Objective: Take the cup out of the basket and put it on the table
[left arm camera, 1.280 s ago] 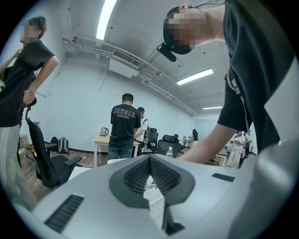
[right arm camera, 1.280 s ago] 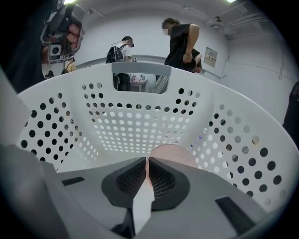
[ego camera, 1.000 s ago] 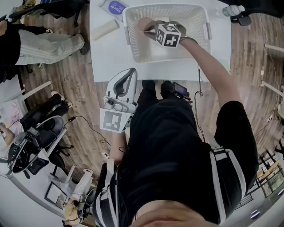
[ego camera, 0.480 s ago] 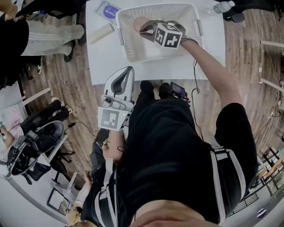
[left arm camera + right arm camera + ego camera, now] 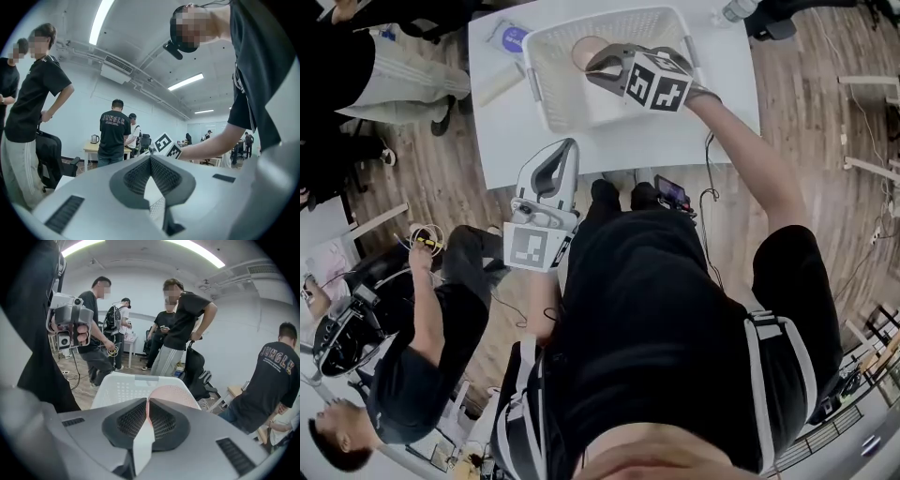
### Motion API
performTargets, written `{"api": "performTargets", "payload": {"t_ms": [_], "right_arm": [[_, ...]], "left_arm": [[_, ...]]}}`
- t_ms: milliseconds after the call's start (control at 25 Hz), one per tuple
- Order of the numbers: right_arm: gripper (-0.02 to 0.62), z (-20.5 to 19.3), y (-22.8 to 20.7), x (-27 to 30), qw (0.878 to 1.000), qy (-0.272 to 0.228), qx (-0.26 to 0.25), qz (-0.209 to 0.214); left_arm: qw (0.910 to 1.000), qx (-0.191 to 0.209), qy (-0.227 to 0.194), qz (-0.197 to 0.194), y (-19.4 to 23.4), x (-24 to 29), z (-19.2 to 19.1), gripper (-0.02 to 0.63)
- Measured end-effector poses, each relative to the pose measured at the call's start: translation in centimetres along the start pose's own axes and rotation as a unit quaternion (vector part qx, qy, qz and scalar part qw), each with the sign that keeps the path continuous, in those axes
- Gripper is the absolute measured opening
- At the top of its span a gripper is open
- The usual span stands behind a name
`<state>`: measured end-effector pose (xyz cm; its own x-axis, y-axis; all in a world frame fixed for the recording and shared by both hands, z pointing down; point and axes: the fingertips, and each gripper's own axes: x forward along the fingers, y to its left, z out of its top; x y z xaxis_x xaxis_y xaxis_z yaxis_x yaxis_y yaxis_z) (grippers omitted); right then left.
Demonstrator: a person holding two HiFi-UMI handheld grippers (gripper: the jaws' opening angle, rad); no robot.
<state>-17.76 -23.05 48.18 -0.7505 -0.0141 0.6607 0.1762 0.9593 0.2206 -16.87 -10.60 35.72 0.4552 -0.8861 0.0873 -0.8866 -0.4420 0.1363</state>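
Two grippers: right gripper (image 5: 595, 67) loaded, left gripper (image 5: 561, 150) empty
Right jaws: almost together, pinching the rim wall of the pink cup (image 5: 174, 393)
Cup: tilted, hanging from the jaws over the inside of the basket (image 5: 546, 94)
Basket: white perforated plastic, sits on the white table (image 5: 717, 117)
Left jaws: tips together, nothing between them
Left gripper spot: just off the table's near edge, well apart from the basket
Table extras: clear bottle (image 5: 733, 9) at the far right corner
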Motion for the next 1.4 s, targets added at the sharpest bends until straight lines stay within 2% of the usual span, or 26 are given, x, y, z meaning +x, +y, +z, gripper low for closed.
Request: {"api": "performTargets", "payload": {"t_ms": [280, 880, 1160, 1400], "right_arm": [[0.033, 2.8, 2.0, -5.8, 0.999, -0.035, 0.013, -0.035], [0.034, 4.2, 6.5, -15.1, 0.985, -0.122, 0.065, -0.105], [0.033, 4.0, 8.1, -18.3, 0.967, -0.173, 0.115, -0.148], [0.032, 3.3, 9.7, -19.5, 0.957, -0.195, 0.143, -0.158]], "left_arm": [[0.9998, 0.014, -0.004, -0.012, -2.6, 0.1, 0.6, 0.02], [0.999, 0.02, -0.01, -0.038, -6.5, 2.1, 0.4, 0.02], [0.9986, 0.026, -0.012, -0.043, -7.9, 2.9, 0.8, 0.02], [0.9985, 0.028, -0.014, -0.045, -8.9, 3.3, 0.9, 0.02]]}}
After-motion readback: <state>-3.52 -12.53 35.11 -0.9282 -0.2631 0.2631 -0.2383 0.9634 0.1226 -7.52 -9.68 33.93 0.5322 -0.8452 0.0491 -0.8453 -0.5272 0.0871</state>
